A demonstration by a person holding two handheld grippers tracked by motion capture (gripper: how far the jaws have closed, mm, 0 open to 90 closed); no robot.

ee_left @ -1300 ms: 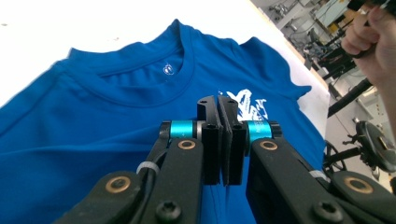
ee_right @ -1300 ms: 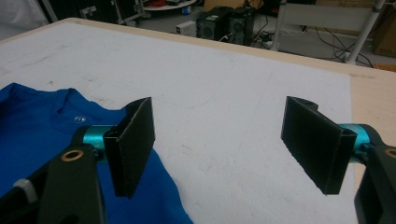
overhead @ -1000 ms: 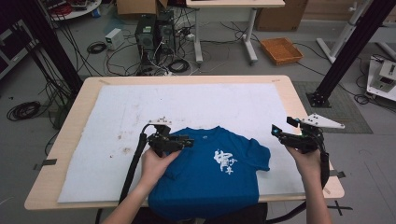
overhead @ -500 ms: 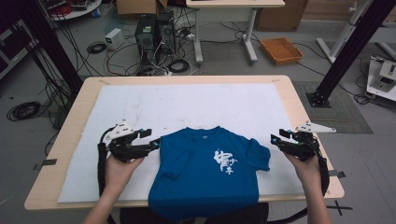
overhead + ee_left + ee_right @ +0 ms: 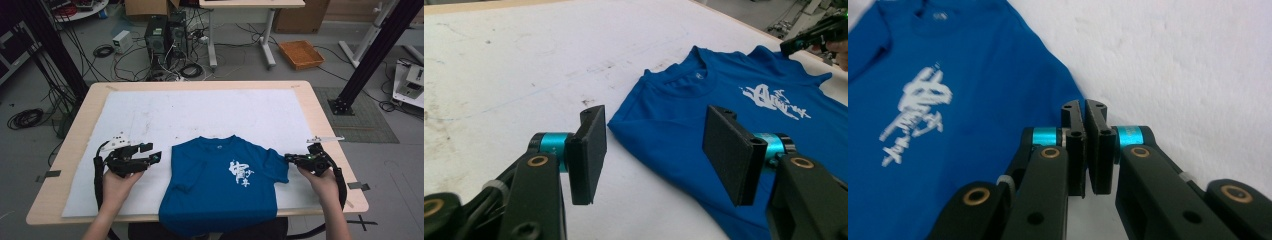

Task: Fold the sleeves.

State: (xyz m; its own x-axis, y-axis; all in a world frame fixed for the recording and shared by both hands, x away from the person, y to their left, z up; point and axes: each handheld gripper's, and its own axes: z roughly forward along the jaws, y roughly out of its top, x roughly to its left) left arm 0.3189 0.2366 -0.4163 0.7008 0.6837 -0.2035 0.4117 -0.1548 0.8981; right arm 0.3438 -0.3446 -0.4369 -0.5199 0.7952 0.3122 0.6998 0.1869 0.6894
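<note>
You have the short-sleeved blue cotton T-shirt (image 5: 220, 185) lying face up on the white cloth mat (image 5: 210, 115) that covers the wooden tabletop (image 5: 317, 120), at the near edge, with its hem hanging over towards you. Your right tool (image 5: 288, 158) sits at the tip of the shirt's right sleeve (image 5: 277, 162). Its jaws have just closed and now stand together. Your left tool (image 5: 154, 151) hovers over bare mat just beside the shirt's other edge. Its jaws have just been opening and stand apart with nothing between them. To do this sleeve fold well, make sure you grip both layers of the sleeve hem, not only the top one. Lift it only a little, then carry it straight across towards the white printed lettering (image 5: 241, 175) so the crease runs parallel to the shirt's side. Keep the left tool ready to pin the body if the cloth drags. From the right gripper view, it is hard to tell whether any fabric sits between the closed pads, because the sleeve's edge disappears behind one jaw. The shirt's lower hem is cut off at the tabletop edge. The left sleeve seems tucked under, but that is a judgement.
</note>
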